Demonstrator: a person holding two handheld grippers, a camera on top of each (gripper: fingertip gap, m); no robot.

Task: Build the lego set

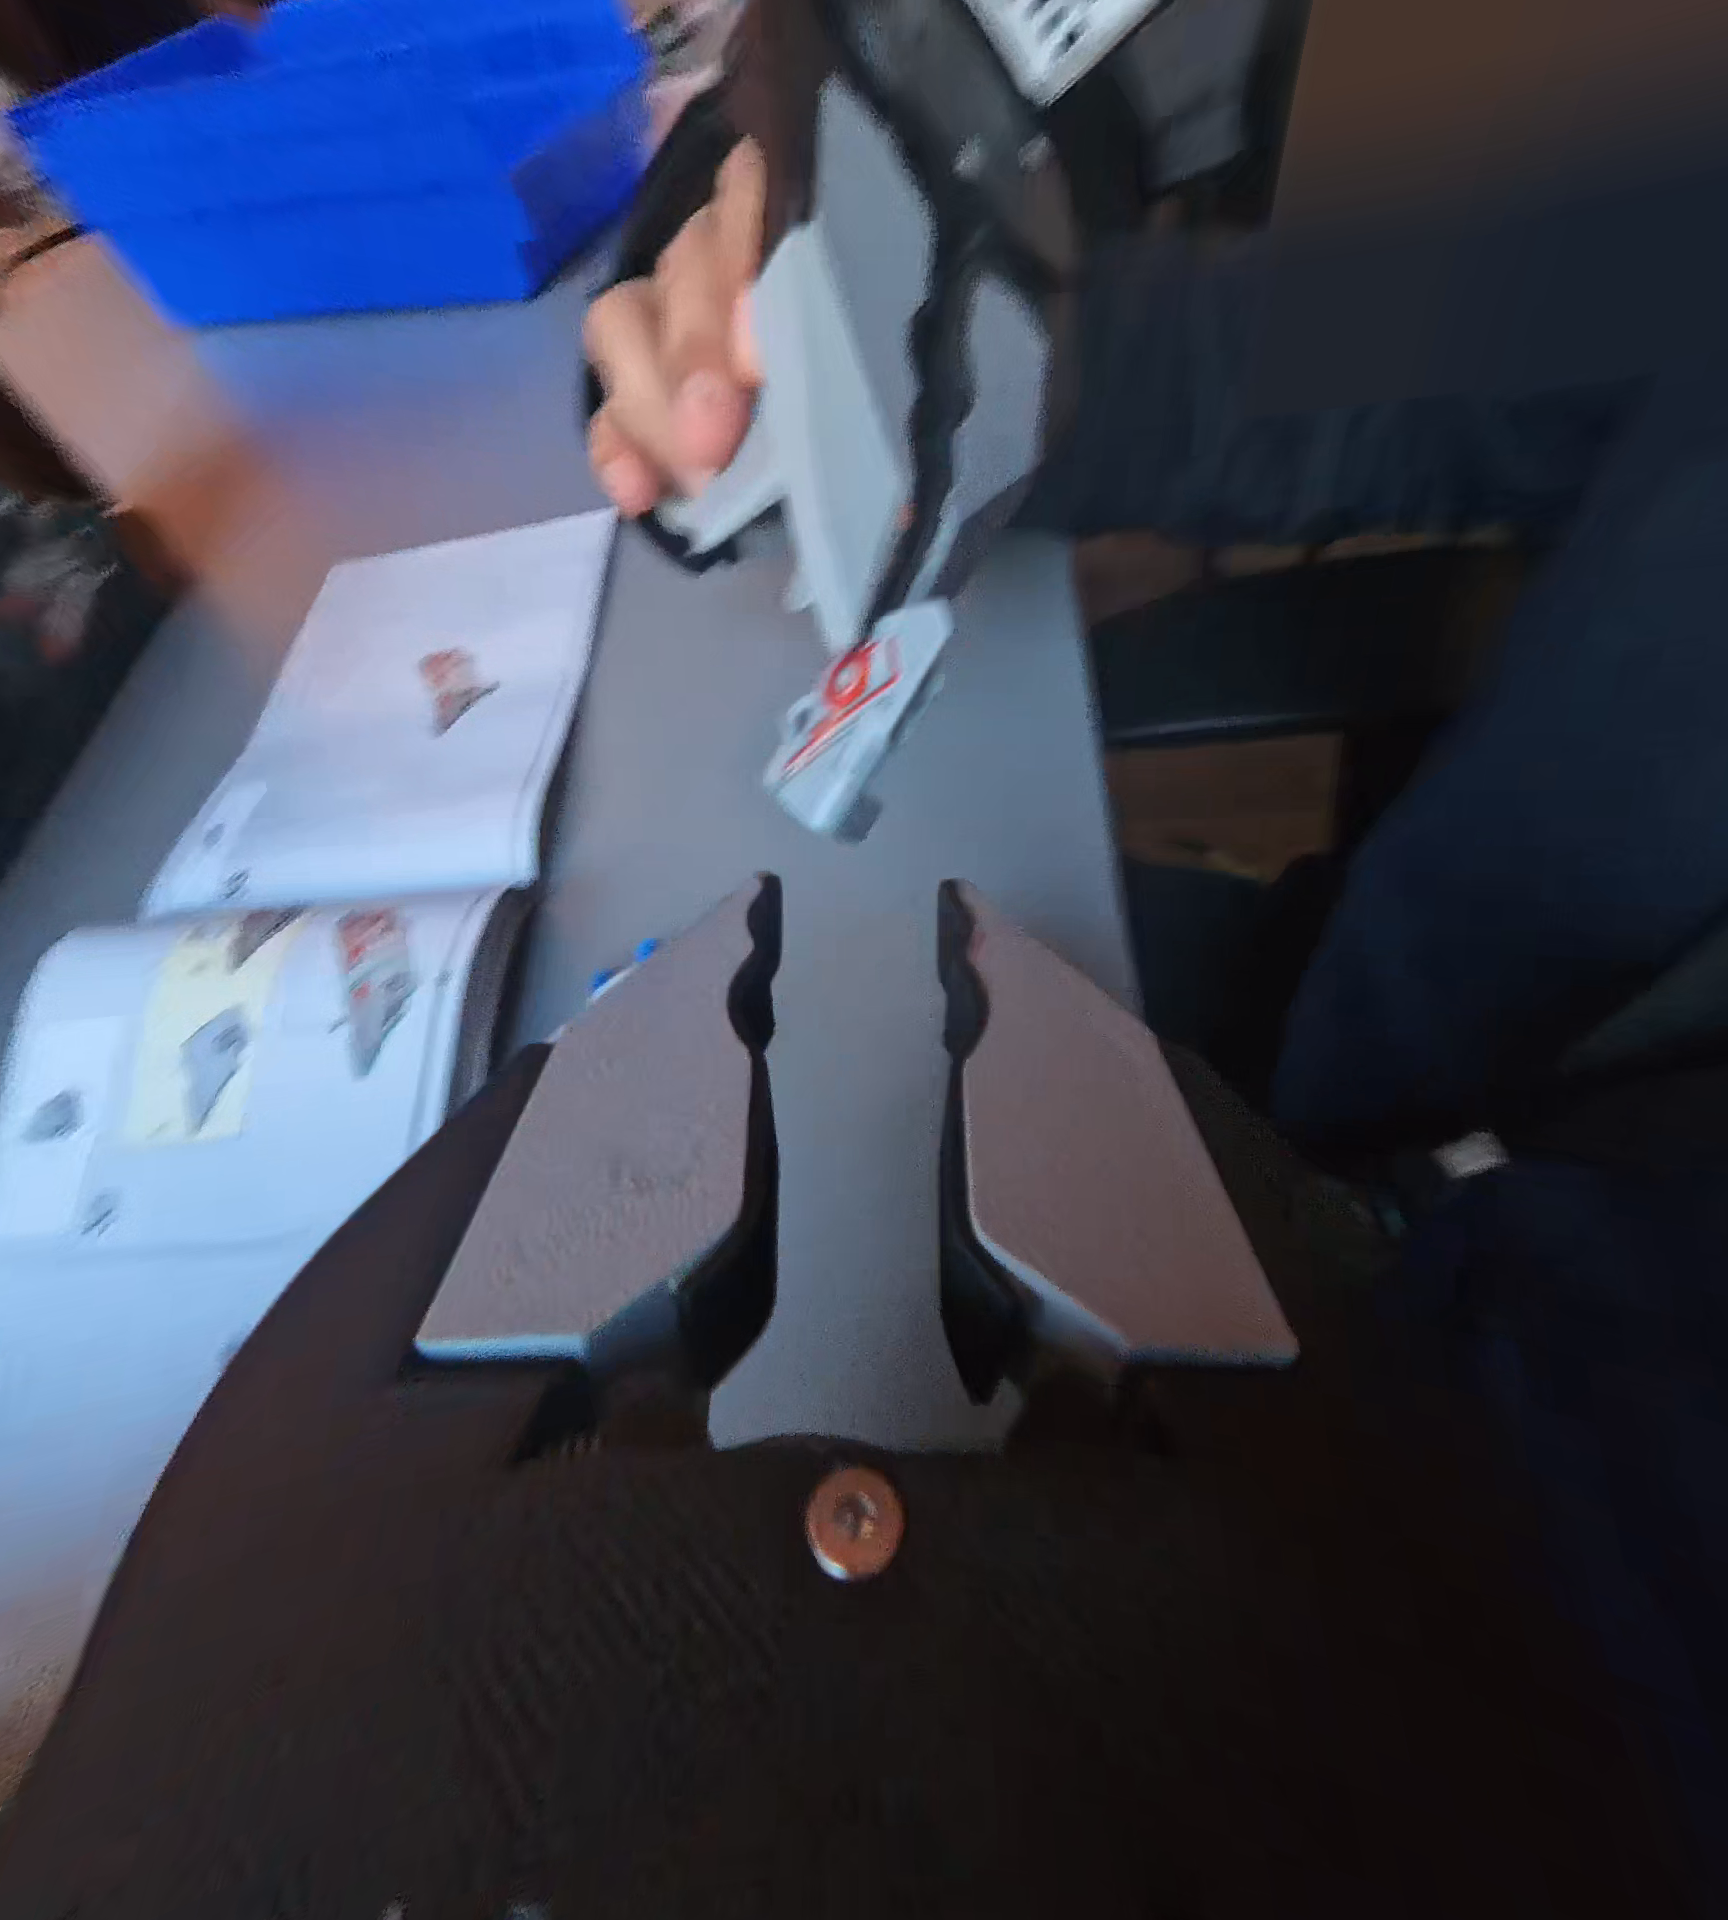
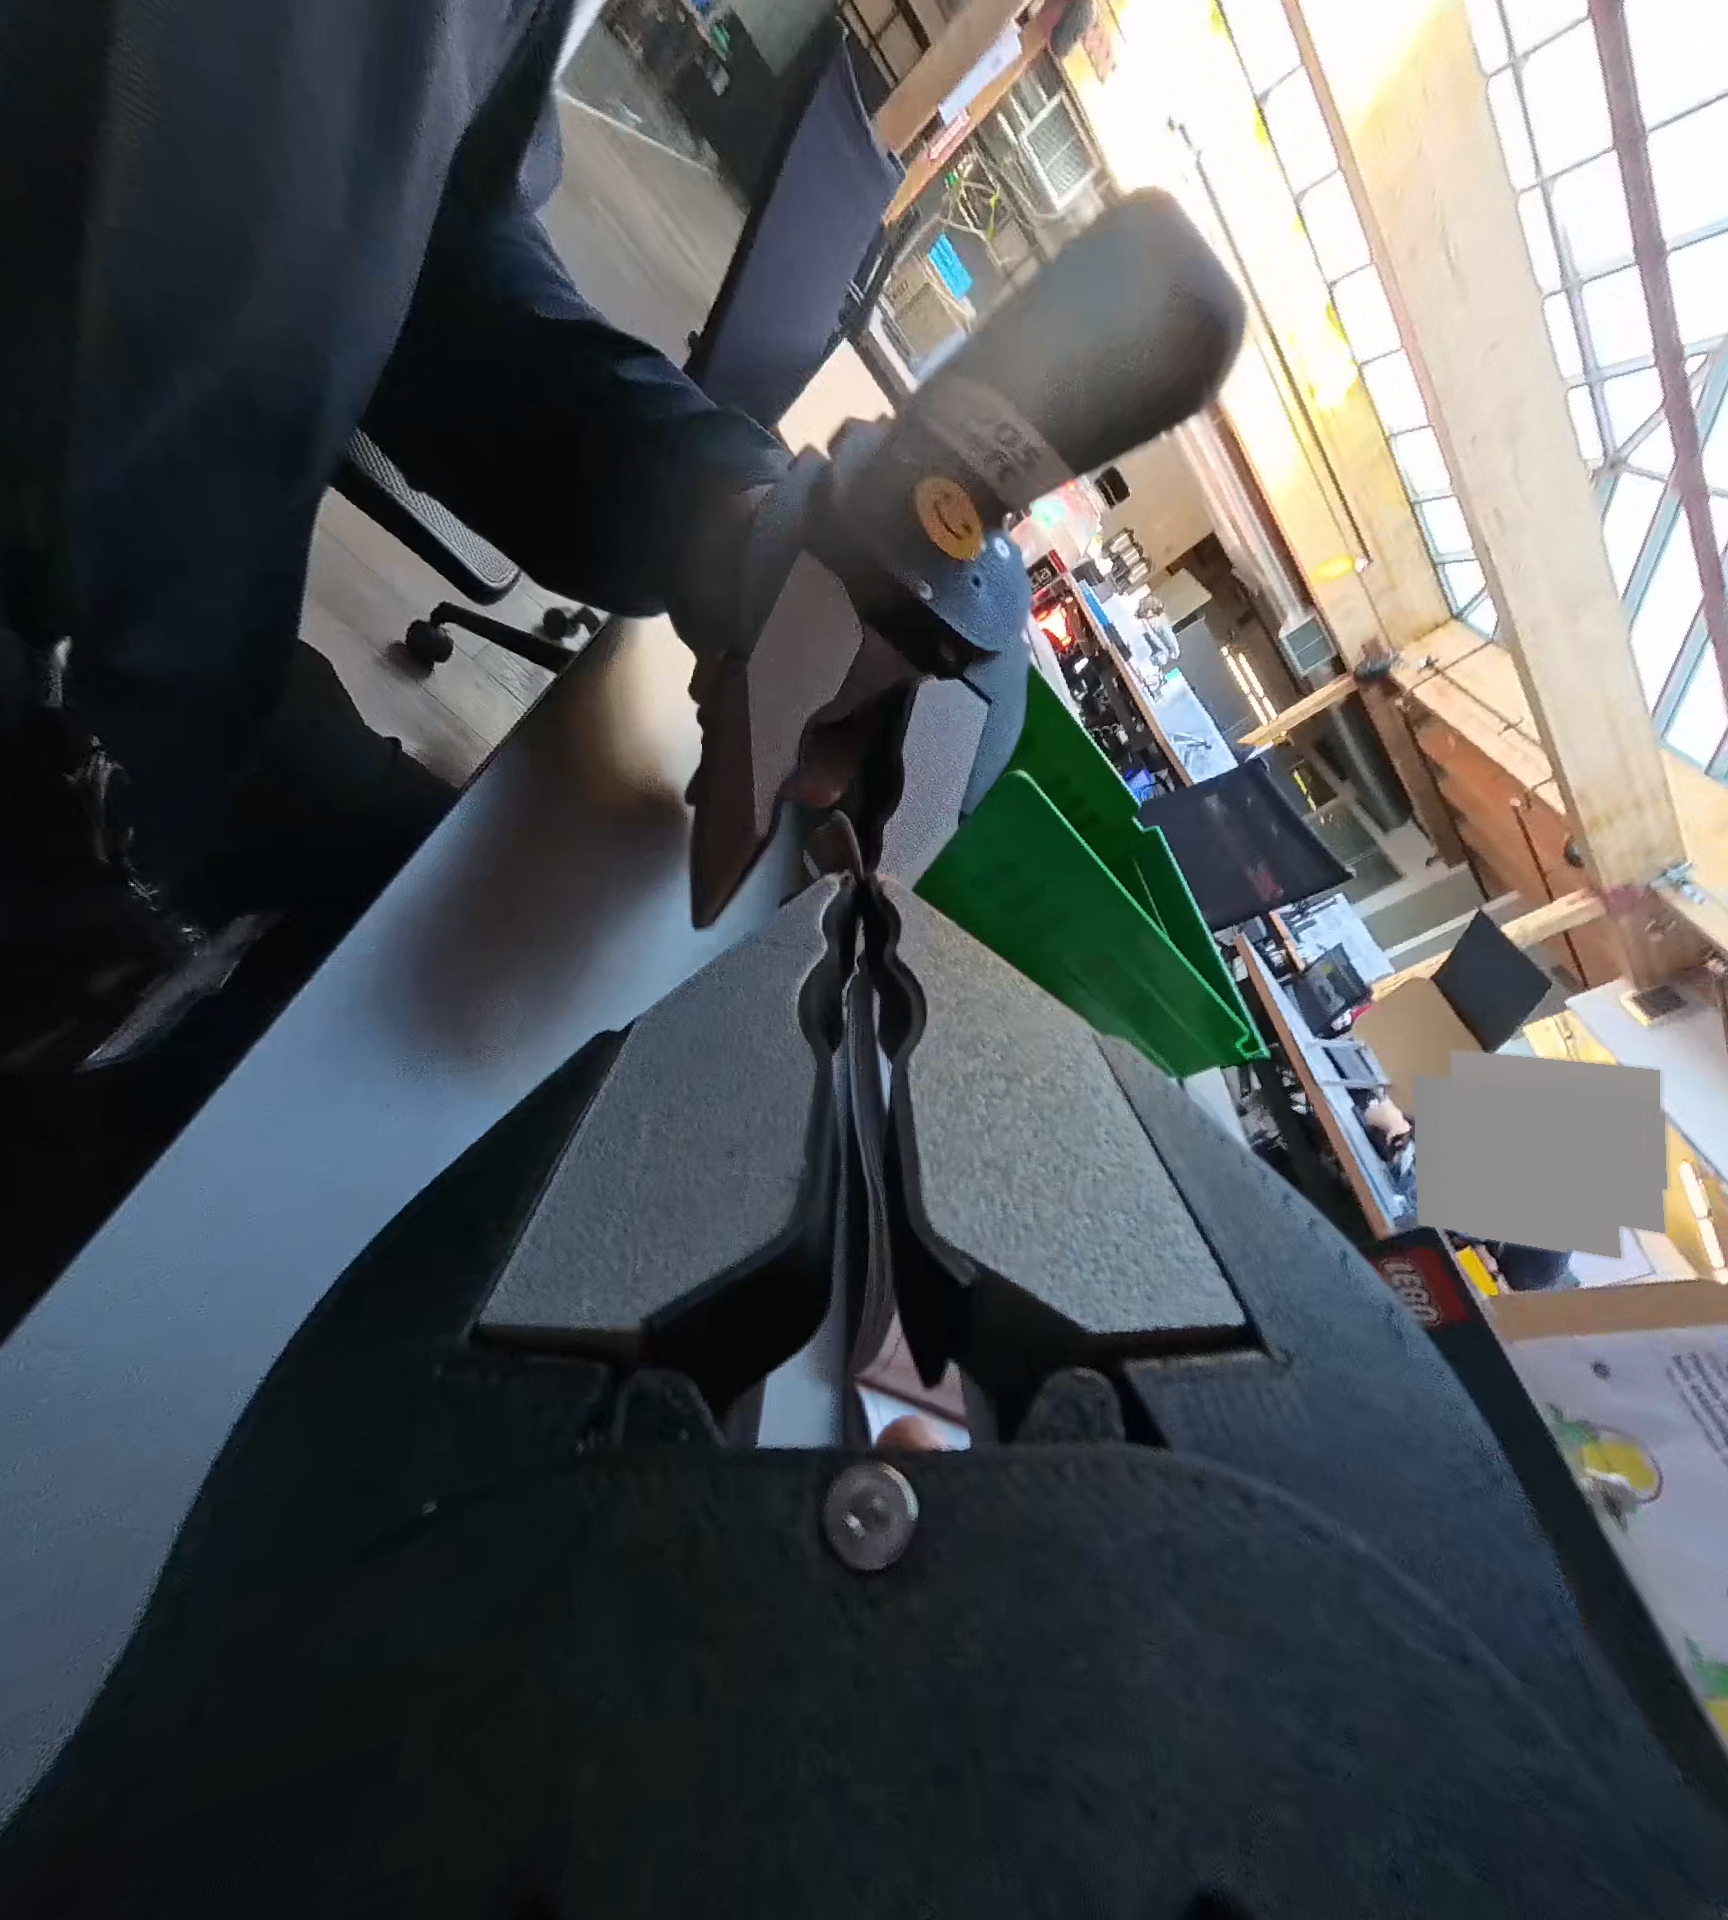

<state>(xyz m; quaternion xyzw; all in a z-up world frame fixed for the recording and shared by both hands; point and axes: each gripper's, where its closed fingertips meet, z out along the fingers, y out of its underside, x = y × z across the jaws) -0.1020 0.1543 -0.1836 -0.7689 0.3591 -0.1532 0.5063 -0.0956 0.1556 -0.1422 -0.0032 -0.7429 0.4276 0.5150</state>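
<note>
In the left wrist view, my left gripper (image 1: 860, 909) is open and empty, a little above the grey table (image 1: 694, 665). Ahead of it, my right gripper (image 1: 889, 615), held by a hand (image 1: 678, 384), is shut on a white Lego car piece with red stripes (image 1: 855, 722) and holds it above the table. In the right wrist view, my right gripper (image 2: 855, 896) is shut, with only a thin edge of the piece (image 2: 868, 1164) showing between its jaws. The left gripper (image 2: 829, 821) points towards it from close by.
An open instruction booklet (image 1: 372, 790) lies left of the grippers, with small blue parts (image 1: 623, 966) by its edge. A blue bin (image 1: 340, 156) stands at the far left. A green bin (image 2: 1078, 925) and the Lego box (image 2: 1670, 1507) stand on the right. The table edge (image 2: 340, 997) runs beside a seated person.
</note>
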